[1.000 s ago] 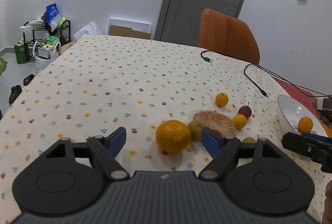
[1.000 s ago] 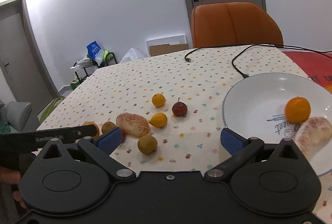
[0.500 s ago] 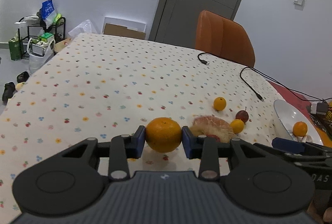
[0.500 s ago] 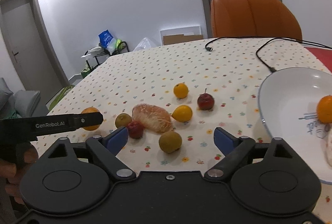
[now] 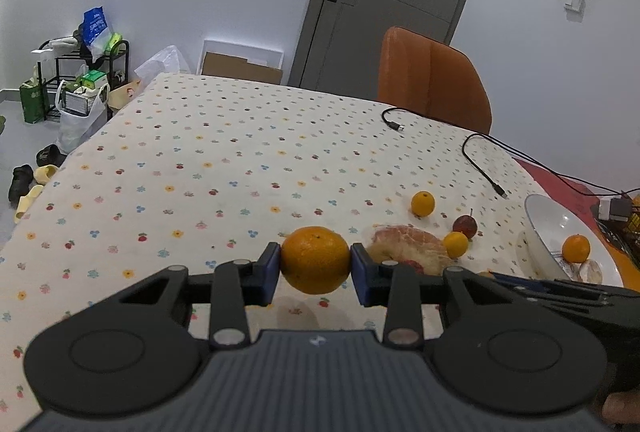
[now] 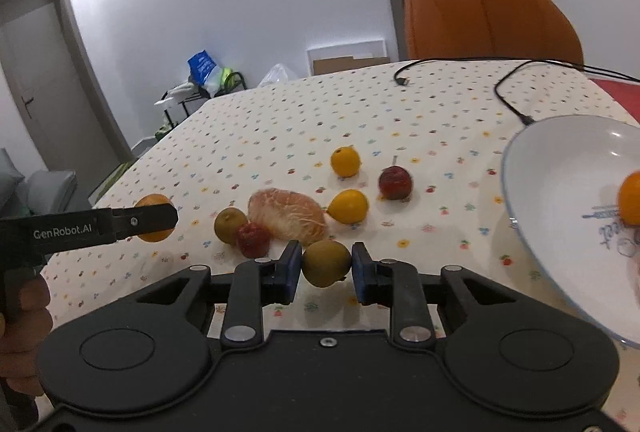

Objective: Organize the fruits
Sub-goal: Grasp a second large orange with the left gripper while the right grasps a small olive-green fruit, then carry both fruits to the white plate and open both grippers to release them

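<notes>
A table covered in a white cloth printed with small coloured flowers (image 5: 224, 168) carries a scatter of fruit toward its right side; the left gripper (image 5: 315, 268), black with blue pads, is clamped on a large round orange (image 5: 315, 259), one pad pressed to each side of it, with the fruit's shadow on the cloth just below; the right gripper (image 6: 326, 266), of the same build, is closed narrowly on a small olive-brown round fruit (image 6: 325, 263), its pads touching both flanks; in the right wrist view the left gripper shows as a black bar lettered "GenRobot.AI" with the orange behind its tip, near the left edge of the table, and a hand (image 6: 22, 316) grips its handle; just beyond the right gripper lie a peeled pinkish pomelo segment (image 6: 286, 217), a second olive-brown fruit (image 6: 231, 225) touching a small dark red fruit (image 6: 253, 239), two small yellow citrus fruits (image 6: 349, 206) and a stemmed dark red fruit (image 6: 395, 182); a white round plate with a blue rim (image 6: 560, 216) sits at the right edge of the table, holding a small orange tangerine (image 5: 575, 259) and a pale peeled piece beside it; two black cables (image 5: 484, 168) trail across the far right of the cloth; an orange leather chair (image 5: 434, 80) stands behind the far edge.
</notes>
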### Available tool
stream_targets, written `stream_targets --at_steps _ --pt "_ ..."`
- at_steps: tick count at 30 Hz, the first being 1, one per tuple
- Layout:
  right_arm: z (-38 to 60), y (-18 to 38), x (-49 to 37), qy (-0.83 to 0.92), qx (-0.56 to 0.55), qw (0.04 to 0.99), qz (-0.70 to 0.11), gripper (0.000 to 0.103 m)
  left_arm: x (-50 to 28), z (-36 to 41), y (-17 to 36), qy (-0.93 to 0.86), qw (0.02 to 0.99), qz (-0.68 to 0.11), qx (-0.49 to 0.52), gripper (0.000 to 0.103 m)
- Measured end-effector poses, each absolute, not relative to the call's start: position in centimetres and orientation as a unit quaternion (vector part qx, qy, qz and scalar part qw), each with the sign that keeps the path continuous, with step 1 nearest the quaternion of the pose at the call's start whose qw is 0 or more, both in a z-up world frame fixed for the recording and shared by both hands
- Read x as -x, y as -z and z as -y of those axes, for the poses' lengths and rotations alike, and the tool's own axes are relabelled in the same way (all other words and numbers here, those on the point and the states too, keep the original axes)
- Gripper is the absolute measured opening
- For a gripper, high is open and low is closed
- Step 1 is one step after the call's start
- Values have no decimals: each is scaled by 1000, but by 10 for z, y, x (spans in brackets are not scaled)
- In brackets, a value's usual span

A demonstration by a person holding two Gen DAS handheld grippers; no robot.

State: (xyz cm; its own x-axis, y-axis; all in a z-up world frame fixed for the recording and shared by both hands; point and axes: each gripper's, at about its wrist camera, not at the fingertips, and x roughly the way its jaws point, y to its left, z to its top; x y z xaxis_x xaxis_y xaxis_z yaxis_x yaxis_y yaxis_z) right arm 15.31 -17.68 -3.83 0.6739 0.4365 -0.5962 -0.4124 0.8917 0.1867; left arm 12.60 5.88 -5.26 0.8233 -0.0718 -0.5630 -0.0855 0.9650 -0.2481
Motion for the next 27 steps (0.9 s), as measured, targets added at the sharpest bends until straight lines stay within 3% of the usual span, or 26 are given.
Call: stream_targets --at_steps 27 --pt "284 -1 -126 -168 -77 951 -250 25 -132 31 25 59 955 -281 76 36"
